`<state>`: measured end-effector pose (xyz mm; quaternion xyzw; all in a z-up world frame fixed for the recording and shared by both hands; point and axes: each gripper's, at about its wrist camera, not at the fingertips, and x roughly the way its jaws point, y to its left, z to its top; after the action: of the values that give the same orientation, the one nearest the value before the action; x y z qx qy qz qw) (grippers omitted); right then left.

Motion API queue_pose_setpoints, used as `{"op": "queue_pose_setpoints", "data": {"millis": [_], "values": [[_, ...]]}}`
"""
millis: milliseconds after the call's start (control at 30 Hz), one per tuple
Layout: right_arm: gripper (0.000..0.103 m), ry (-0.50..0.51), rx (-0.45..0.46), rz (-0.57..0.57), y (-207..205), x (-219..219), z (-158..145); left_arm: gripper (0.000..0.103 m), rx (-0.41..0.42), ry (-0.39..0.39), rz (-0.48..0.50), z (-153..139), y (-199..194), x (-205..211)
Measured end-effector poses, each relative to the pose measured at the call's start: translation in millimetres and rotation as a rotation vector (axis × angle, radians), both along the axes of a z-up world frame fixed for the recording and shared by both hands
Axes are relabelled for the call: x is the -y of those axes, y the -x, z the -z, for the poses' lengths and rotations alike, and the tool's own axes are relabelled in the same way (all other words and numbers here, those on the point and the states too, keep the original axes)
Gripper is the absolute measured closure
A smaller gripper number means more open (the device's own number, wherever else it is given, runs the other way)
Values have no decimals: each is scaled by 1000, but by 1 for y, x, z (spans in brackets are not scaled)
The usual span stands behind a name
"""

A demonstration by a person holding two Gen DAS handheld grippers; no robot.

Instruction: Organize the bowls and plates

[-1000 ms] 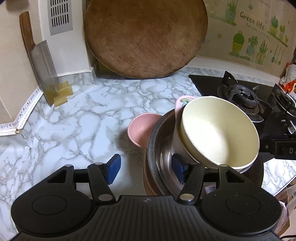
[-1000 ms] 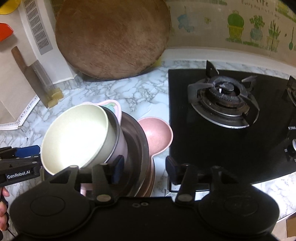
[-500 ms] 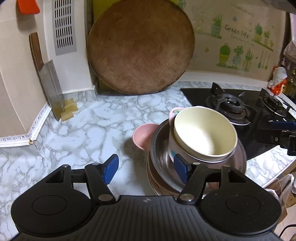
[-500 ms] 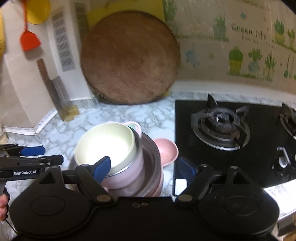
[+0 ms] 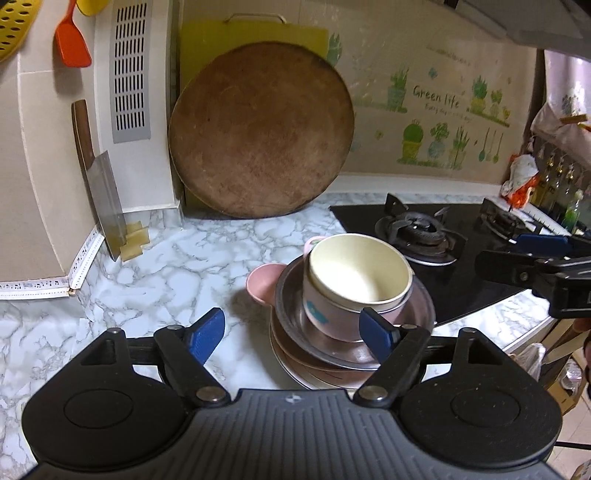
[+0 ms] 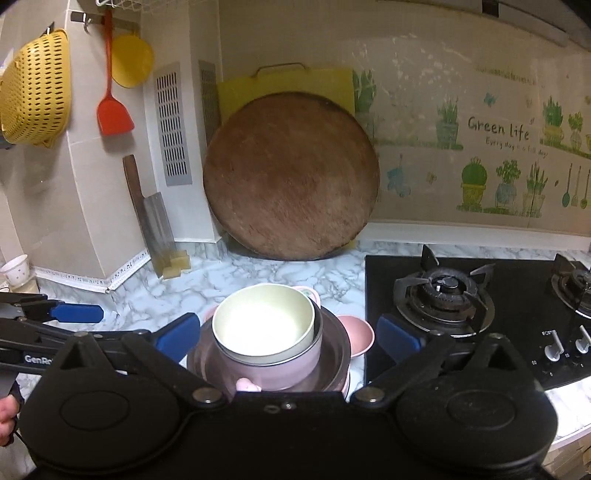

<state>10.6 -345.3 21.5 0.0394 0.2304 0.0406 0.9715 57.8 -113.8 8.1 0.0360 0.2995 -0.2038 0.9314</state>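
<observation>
Marbled desk [image 5: 155, 273]; at frame centre, cream bowl [image 5: 360, 269] nests in pink bowl [image 5: 321, 314] on stacked plates [image 5: 295, 354]. Left tool [image 5: 293, 334] and right tool [image 6: 288, 334], jaws just widened, gape empty.

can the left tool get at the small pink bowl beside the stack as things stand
Probably yes. The left tool is open and empty, and the small pink bowl sits exposed on the counter on the stack's left side, with nothing between them.

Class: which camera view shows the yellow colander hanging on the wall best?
The right wrist view: the yellow colander hangs almost whole at upper left, its slots plain. The left wrist view catches only a corner at the top-left edge.
</observation>
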Motion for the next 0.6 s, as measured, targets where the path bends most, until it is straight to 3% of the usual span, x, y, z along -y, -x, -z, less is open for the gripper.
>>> {"op": "queue_pose_setpoints", "data": {"millis": [167, 600], "values": [[0, -10, 16, 1, 12, -2, -2, 0, 15, 64, -2, -6, 14, -8], [0, -58, 9, 4, 31, -3, -1, 0, 36, 83, -39, -9, 38, -18]]}}
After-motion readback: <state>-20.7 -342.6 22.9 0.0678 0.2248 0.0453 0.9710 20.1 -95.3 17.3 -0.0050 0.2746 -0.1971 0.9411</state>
